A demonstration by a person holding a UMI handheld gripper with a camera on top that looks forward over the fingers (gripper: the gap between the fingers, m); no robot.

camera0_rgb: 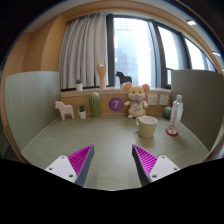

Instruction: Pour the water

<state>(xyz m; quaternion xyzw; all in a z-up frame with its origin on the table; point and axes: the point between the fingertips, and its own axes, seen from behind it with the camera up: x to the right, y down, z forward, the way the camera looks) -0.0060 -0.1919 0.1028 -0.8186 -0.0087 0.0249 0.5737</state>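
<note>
While the gripper [107, 163] hangs low over the table [105, 145], its fingers are spread wide with nothing between them, touching nothing; magenta pads [80, 158] face inward across bare tabletop. Beyond the fingers, ahead and to the right, a pale cup [147, 126] stands upright on the table. Further right, near the cup but apart from it, a clear bottle [176, 113] stands upright with a reddish base; whether it holds water is hard to make out. Along the far edge sit a plush mouse [135, 99], a purple disc [115, 103] just beside it, a green cactus [96, 102], a small white animal figure [65, 110] and a little potted plant [82, 112]. On the sill behind, a dark horse figure [124, 77] stands against the window, detail lost in backlight. Gripper body itself is cut off below the fingers.
</note>
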